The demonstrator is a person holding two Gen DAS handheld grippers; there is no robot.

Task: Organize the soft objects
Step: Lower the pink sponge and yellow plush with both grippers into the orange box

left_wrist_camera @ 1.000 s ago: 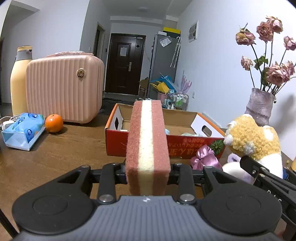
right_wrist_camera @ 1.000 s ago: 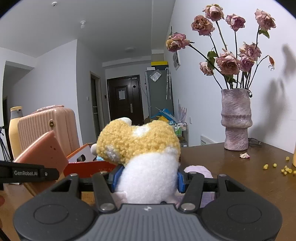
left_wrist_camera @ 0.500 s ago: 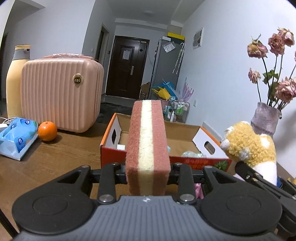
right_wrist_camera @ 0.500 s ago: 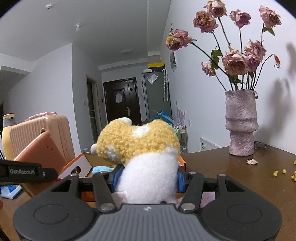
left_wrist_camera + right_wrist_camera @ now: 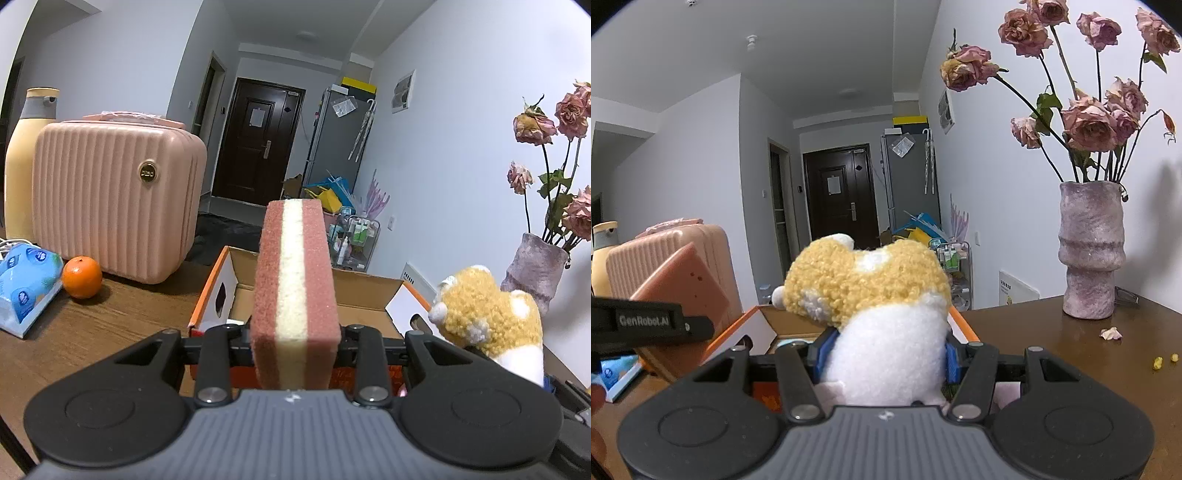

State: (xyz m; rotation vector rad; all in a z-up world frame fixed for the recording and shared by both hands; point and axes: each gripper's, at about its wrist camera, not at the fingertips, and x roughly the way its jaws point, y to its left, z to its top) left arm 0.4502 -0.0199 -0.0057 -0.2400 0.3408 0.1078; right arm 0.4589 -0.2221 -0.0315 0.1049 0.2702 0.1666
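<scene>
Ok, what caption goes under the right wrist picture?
Right gripper holding a plush toy before an open cardboard box.

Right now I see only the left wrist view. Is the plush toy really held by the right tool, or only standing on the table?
Observer: Held. The right tool is closed on the plush toy; blue pads press both sides of its white body.
Operator: Is the table near the vase clean?
Observer: No. A fallen petal and yellow crumbs lie there.
Operator: My sponge, its broad side?
Observer: Plain pink, with a few dark spots.
</scene>
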